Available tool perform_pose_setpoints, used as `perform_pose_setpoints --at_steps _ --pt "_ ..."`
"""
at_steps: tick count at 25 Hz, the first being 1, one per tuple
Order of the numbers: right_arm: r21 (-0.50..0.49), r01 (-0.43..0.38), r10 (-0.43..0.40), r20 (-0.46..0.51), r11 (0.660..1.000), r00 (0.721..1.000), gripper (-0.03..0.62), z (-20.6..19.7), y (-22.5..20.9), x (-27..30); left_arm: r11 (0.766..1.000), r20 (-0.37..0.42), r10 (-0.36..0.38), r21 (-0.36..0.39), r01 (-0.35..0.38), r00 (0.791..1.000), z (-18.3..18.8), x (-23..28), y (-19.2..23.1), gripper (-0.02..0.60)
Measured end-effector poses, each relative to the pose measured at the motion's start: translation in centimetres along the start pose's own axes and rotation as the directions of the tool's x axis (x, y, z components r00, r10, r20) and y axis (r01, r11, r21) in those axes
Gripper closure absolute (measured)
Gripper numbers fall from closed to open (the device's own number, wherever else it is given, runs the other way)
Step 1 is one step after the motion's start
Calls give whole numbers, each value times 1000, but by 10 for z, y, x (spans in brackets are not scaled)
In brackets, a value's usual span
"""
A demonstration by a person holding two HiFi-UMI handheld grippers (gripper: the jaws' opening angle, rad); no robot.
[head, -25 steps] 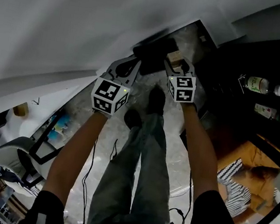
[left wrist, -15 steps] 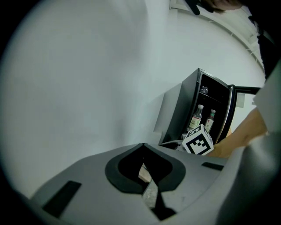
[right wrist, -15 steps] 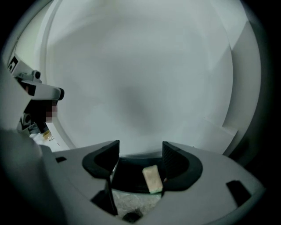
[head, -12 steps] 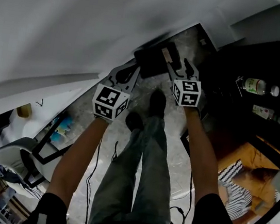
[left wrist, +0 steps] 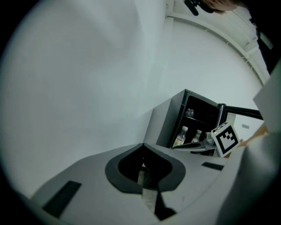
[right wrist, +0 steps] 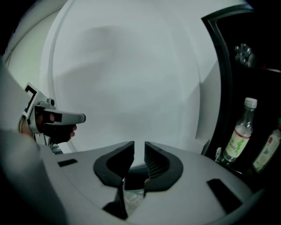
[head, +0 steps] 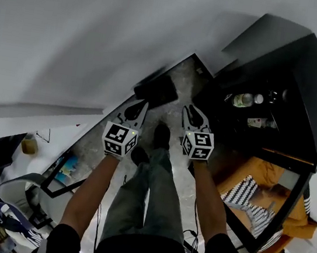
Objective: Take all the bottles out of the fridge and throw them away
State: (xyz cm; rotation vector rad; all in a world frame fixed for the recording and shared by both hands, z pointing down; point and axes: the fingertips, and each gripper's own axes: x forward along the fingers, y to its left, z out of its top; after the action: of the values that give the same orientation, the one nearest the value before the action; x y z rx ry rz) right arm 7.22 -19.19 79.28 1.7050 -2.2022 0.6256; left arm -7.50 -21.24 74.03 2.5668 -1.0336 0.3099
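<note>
Left gripper point(head: 140, 105) is closed with nothing in it. Right gripper point(head: 190, 111) has just been closing its jaws to a narrow gap, nothing between them. Both hang side by side over the floor point(head: 180, 82), and the bottles point(head: 243, 100) stand inside the open fridge point(head: 308, 74) to the right.

Dim, even lighting. The white wall point(head: 90, 30) reads grey, and the fridge point(head: 281, 94) interior at 2 o'clock in the head view is near black. Both gripper views show fisheye bending, black corners and a soft foreground at 6 o'clock.
</note>
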Motion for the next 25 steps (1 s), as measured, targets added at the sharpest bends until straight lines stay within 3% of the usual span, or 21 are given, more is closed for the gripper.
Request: perform_pose_setpoints --at_steps 3,12,18,25 --pt "22 43 -44 35 999 998 579 37 3 -46 999 20 -40 11 40 999 38 -9 -32 580" --pt "82 137 -148 145 987 978 586 142 -11 -167 983 48 -172 79 168 984 133 -22 -142 581" --pt "129 205 -226 180 970 957 586 175 -43 -232 965 55 -261 52 258 964 172 -10 -205 581" --pt "180 268 -304 217 947 928 586 199 -85 -282 925 54 -367 131 357 929 218 19 -260 580"
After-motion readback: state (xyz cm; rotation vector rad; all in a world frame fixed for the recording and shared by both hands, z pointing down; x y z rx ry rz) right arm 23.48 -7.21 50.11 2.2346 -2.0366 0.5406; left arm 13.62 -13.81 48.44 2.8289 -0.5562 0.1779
